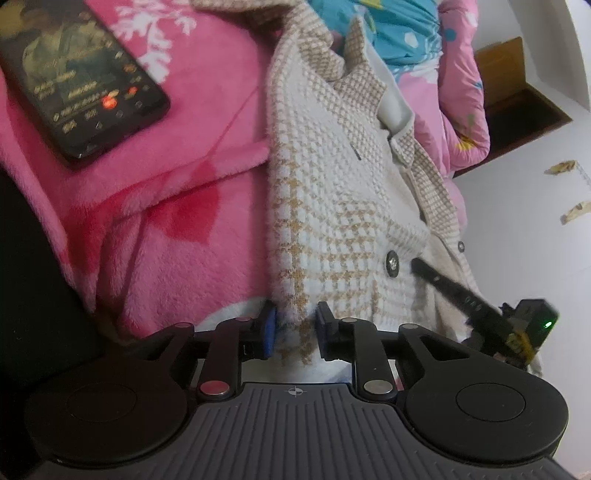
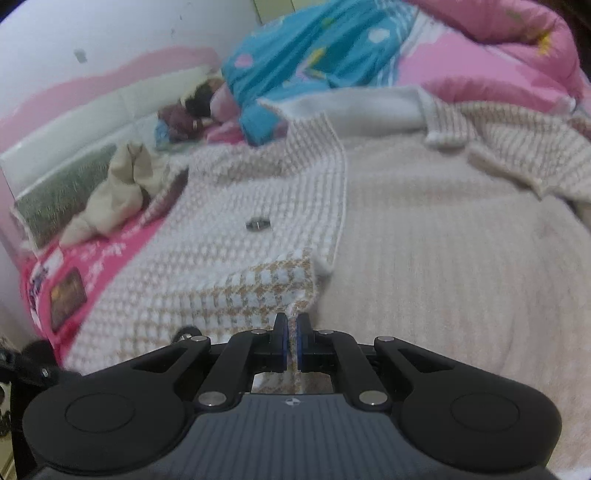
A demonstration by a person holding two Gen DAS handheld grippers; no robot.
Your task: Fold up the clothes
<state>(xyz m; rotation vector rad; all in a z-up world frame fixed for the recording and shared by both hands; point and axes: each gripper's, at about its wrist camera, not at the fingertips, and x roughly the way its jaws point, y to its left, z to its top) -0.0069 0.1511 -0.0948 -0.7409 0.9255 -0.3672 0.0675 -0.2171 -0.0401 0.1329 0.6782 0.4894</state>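
Fingers [image 2: 301, 332] pinching jacket hem [image 2: 295, 295], phone [image 1: 79, 79] elsewhere

Left gripper [image 1: 294, 332] jaws parted, right gripper [image 2: 292, 341] jaws nearly closed.

Bed covered by a pink fleece blanket [image 1: 177, 221] with white floral and red heart prints, extending ahead and to the left of the left gripper's camera. A pink and blue patterned quilt [image 2: 332, 48] lies bunched at the far side, ahead of the right gripper's camera. White padded headboard [image 2: 74, 133] and white wall [image 2: 129, 29] stand far left of it. White floor [image 1: 524, 206] and a brown wooden cabinet [image 1: 517, 96] appear to the right in the left wrist view.
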